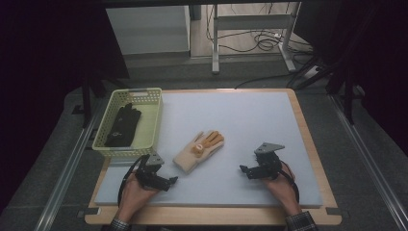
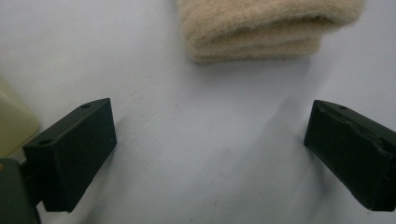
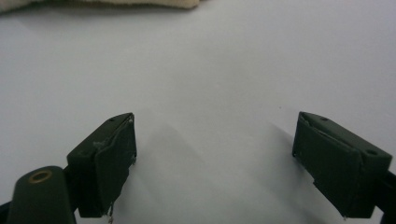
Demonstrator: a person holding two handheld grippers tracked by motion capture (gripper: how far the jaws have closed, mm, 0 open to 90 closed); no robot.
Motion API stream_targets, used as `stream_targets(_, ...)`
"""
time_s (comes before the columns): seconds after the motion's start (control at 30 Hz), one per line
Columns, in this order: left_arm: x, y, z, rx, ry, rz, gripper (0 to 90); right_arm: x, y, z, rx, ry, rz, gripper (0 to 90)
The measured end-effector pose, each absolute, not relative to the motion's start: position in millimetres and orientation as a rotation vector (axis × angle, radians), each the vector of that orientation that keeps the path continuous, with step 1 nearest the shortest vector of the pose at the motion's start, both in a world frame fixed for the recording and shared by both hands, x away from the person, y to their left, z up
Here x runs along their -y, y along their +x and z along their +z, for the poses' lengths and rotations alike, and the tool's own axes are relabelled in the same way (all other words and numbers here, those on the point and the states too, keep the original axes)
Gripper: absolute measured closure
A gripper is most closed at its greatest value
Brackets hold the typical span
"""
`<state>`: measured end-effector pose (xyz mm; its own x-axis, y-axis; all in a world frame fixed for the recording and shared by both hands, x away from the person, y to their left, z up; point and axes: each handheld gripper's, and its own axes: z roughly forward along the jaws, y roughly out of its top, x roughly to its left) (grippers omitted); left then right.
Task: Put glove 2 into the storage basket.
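Observation:
A cream fuzzy glove (image 1: 198,150) with orange fingers lies flat on the pale mat (image 1: 240,120), near its middle. My left gripper (image 1: 172,180) rests low on the mat just left of the glove's cuff, jaws wide apart with nothing between them. In the left gripper view the cuff (image 2: 261,28) lies a short way ahead of the open gripper (image 2: 210,135). My right gripper (image 1: 244,170) sits to the right of the glove, pointing toward it. Its jaws stand wide over bare mat in the right gripper view (image 3: 215,140), and the glove's edge (image 3: 102,3) lies far ahead.
A pale yellow mesh basket (image 1: 151,115) stands at the mat's left side with a black glove (image 1: 122,125) inside it. The wooden table edge (image 1: 315,159) frames the mat. Dark floor, cables and a metal stand lie beyond.

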<state>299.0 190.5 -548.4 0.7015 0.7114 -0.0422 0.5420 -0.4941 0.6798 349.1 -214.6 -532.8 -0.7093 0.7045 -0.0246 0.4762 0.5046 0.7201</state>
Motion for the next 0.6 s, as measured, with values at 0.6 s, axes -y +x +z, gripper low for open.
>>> stream_targets(0.6,-105,366,-516,-0.935,2.296,0.287,0.0,213,348,-534,-2.434,0.977,1.003,13.1)
